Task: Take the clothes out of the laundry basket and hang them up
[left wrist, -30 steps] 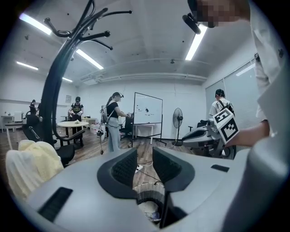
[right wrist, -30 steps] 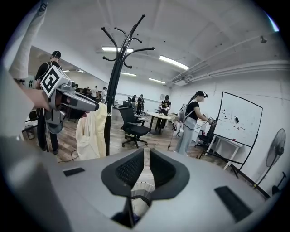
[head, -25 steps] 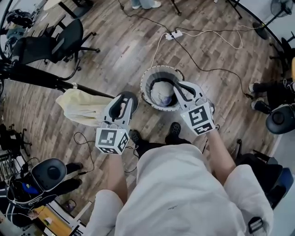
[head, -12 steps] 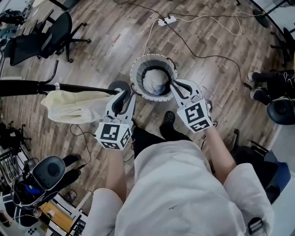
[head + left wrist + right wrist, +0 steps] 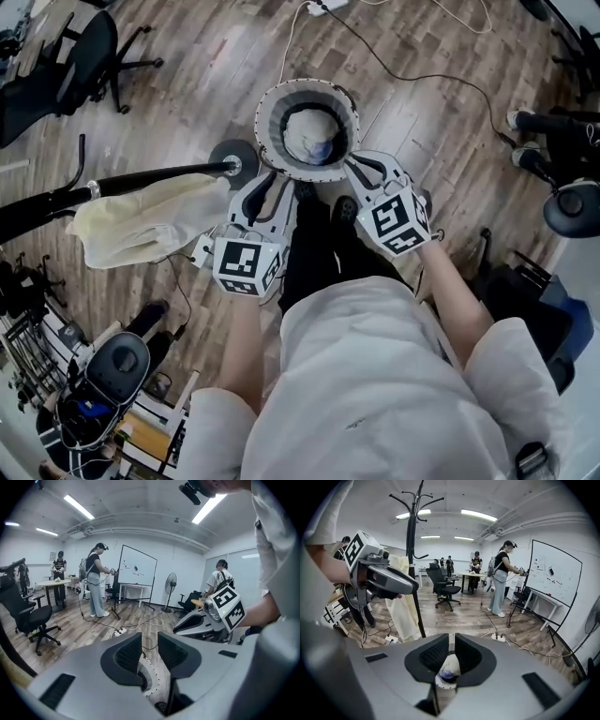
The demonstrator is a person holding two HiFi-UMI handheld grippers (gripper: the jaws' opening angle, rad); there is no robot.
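Two sets of jaws, both empty: the left gripper [image 5: 266,181] is wide open, the right gripper [image 5: 360,171] just a crack. Past their tips the laundry basket [image 5: 266,118] stands with its mouth up, white clothes [image 5: 305,131] bunched inside. Left of the left gripper a cream cloth [image 5: 141,221] hangs long-ways down the coat rack [image 5: 159,180].

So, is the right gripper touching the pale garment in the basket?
Apart. Head view: right gripper sits at the round grey basket rim, dark wall between it and the pale garment.
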